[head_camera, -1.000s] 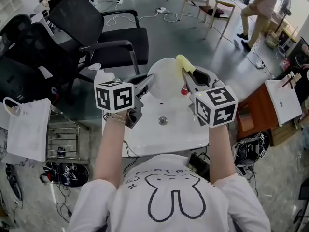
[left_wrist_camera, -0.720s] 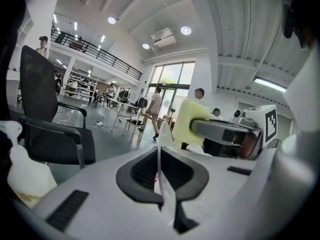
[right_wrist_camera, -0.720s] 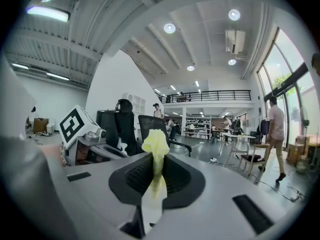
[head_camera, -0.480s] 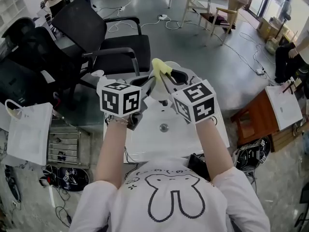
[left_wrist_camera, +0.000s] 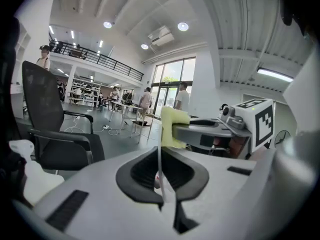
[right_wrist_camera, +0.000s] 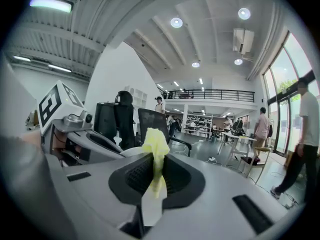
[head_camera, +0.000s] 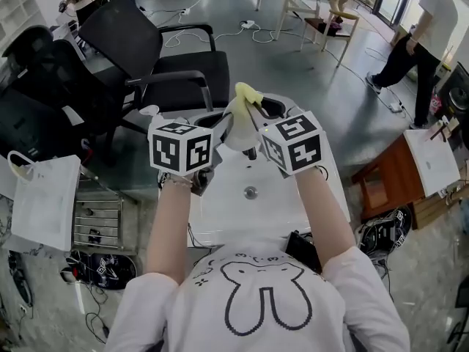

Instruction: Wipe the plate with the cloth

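My left gripper [head_camera: 222, 128] is shut on the rim of a white plate [head_camera: 236, 129] and holds it up on edge over the white sink top [head_camera: 220, 211]. In the left gripper view the plate [left_wrist_camera: 160, 169] shows as a thin white line between the jaws. From the right, my right gripper [head_camera: 253, 117] is shut on a yellow cloth [head_camera: 247, 94], which sits at the plate's upper edge. In the right gripper view the cloth [right_wrist_camera: 156, 156] stands up between the jaws, with the plate [right_wrist_camera: 131, 152] just behind it. The left gripper view shows the cloth [left_wrist_camera: 172, 127] beside the plate.
The sink top has a drain [head_camera: 250, 192] in its middle. A white spray bottle [head_camera: 149, 112] stands at its far left corner. A black office chair [head_camera: 165, 61] is beyond, a wooden stand [head_camera: 385, 171] to the right. A person [head_camera: 418, 42] walks at the far right.
My right gripper carried the yellow cloth leftward from the plate's right edge to its top. The plate has turned more edge-on. The left gripper stayed nearly in place.
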Demonstrator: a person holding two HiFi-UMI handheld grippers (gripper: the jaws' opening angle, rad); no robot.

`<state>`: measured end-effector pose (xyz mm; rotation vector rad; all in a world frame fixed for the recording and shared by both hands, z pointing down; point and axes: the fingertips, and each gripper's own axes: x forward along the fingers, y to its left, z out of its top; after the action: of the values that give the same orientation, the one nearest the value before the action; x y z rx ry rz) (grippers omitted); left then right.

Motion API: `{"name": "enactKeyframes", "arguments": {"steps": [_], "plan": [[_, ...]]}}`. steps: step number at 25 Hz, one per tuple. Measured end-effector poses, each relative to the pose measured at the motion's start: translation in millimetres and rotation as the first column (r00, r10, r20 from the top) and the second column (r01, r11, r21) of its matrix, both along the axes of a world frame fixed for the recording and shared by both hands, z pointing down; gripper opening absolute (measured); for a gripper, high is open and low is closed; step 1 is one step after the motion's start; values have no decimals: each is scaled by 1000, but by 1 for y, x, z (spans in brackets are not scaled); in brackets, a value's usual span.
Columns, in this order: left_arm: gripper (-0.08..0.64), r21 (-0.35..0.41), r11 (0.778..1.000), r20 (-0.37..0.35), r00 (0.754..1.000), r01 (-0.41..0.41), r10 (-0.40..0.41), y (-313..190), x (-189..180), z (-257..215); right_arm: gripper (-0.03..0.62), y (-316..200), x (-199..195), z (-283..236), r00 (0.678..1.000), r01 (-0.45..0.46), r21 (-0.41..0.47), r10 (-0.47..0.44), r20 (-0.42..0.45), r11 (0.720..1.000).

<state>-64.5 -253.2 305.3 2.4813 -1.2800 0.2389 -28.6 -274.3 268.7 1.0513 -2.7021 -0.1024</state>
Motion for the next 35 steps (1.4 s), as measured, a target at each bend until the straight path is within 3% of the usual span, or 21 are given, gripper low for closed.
{"name": "enactKeyframes", "arguments": {"steps": [7,11,19,27,35], "plan": [[18,11,1000,-36,999,-18,18,4,1,-5,51,-30,48,16,986,-159,-75,162,26,984],[18,11,1000,-46,999,-19,19,5,-1,-3,51,-32,57,22,982,-183,-99,187,36,978],[18,17,1000,-81,997,7,-5,7,-13,-8,51,12,36,3,996,-71,-43,73,50,997],[18,20,1000,-83,997,14,-12,8,-17,-12,51,39,-12,23,998,68,-89,-67,17,994],[18,1,1000,-96,995,-3,3,14,-16,-11,51,41,-25,32,997,74,-86,-75,-14,994]]}}
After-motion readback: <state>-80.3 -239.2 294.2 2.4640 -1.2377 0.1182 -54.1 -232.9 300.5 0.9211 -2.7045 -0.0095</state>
